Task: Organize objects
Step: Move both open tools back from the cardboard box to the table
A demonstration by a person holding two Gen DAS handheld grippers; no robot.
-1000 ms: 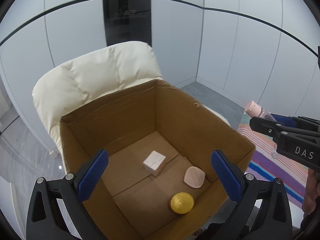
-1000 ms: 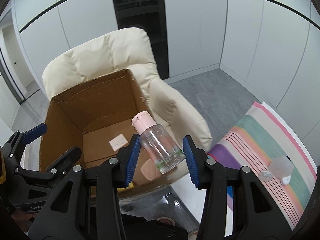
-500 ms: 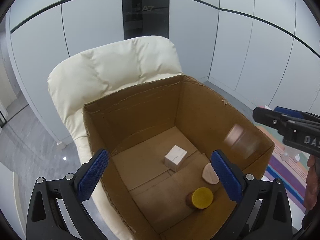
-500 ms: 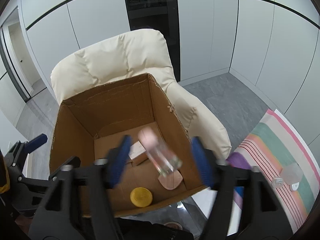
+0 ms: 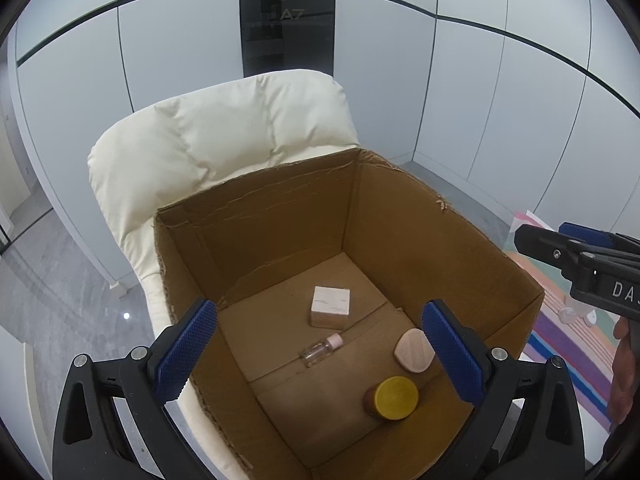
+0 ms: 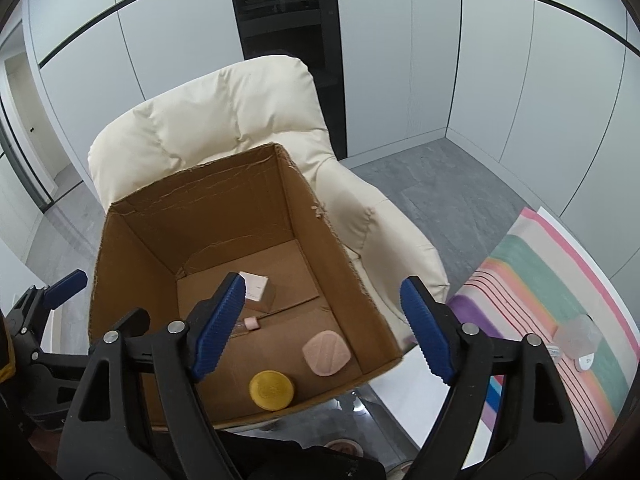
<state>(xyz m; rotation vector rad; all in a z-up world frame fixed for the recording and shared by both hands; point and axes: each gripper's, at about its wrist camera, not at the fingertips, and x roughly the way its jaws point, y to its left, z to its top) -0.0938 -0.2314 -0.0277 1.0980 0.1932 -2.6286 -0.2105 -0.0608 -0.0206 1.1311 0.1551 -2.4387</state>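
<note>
The left gripper (image 5: 320, 354) hovers released over the cardboard box (image 5: 420, 220); the right gripper (image 6: 324, 326) is spreading its fingers, nothing between them. On the box floor the clear bottle (image 5: 320, 350) lies flat, pink cap toward two o'clock, at ten o'clock of the yellow-lidded jar (image 5: 394, 397), with the pink pad (image 5: 414, 350) at its three o'clock and the small pink carton (image 5: 331, 306) beyond.

A cardboard box (image 5: 400, 216) stands open on the seat of a padded chair (image 5: 224, 136), whose backrest rises behind it. On the box floor: a small carton (image 5: 330, 306) towards the rear; a bottle (image 5: 320, 350) on its side just in front of it; a flat pad (image 5: 414, 350) near the right wall; a round jar (image 5: 394, 397) nearest the front. A striped mat (image 6: 560, 292) lies to the right of the chair, with small items (image 6: 578, 338) on it.
</note>
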